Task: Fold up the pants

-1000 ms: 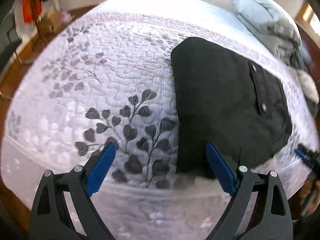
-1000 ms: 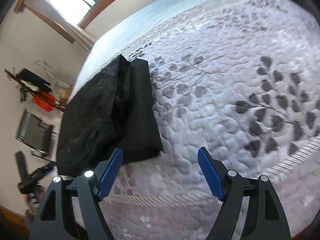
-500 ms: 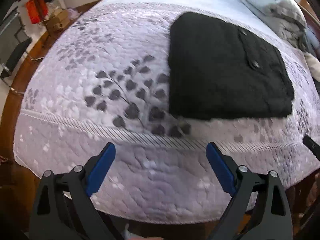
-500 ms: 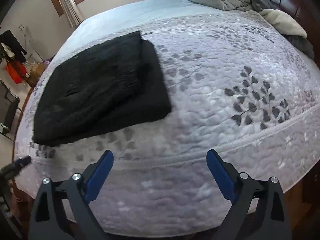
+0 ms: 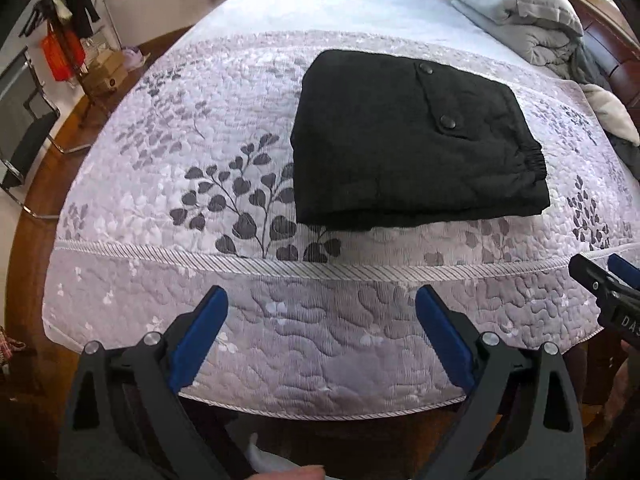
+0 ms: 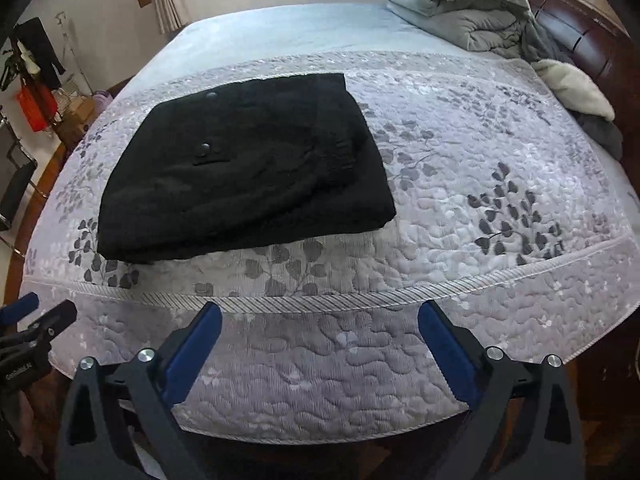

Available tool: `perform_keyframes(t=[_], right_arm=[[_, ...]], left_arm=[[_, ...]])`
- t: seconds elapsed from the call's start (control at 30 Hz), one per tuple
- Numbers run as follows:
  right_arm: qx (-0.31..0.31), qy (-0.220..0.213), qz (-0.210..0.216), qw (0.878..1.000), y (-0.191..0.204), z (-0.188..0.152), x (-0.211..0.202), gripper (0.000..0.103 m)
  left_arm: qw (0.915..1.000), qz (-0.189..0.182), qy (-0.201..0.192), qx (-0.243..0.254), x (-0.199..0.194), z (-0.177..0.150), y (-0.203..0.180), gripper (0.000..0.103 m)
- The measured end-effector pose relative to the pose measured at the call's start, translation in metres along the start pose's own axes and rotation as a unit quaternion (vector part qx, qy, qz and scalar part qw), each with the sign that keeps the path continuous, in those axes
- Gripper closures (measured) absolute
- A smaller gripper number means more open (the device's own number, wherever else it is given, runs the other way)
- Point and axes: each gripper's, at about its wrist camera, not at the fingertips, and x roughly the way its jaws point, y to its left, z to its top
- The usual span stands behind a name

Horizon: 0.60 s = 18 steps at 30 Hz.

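Already the black pants [image 5: 412, 140] lie as a compact, several-layered rectangle on the flowered quilt [image 5: 200, 128], near the foot edge of the bed, with the elastic waistband at the bundle's right end and two snap buttons showing on the top layer. Both tools hang off the foot of the bed, apart from the cloth: the left gripper [image 5: 320, 340] has its blue pads spread wide with nothing between them, and the right gripper [image 6: 316, 352] is equally wide and empty. From either tool the bundle lies ahead and up on the bed top; it sits ahead and right of the left gripper and ahead and left of the right one, so it rests between the two hands, neither clearly nearer. Its long axis runs across the bed, roughly parallel to the striped border band [image 5: 360, 270]. Judging by the tidy stack, the folding looks finished or nearly so. Nothing stands between the tools and the pants except bare quilt. A folded grey duvet [image 6: 460, 8] is piled at the headboard end, and a chair [image 5: 24, 120] and a cluttered rack stand on the floor to the left, all well apart from the pants.
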Motion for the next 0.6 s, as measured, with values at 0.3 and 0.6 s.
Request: perform_keyframes(t=[0.3, 0.6], right_arm=[[-0.001, -0.017, -0.009, 1.000, 0.003, 0.002, -0.024, 0.004], [-0.007, -0.017, -0.011, 1.000, 0.004, 0.001, -0.028, 0.004]], left_arm=[[0.9997, 0.009, -0.021, -0.011, -0.016, 0.003, 0.002, 0.008], [0.9995, 0.023, -0.018, -0.006, -0.015, 0.000, 0.000, 0.008]])
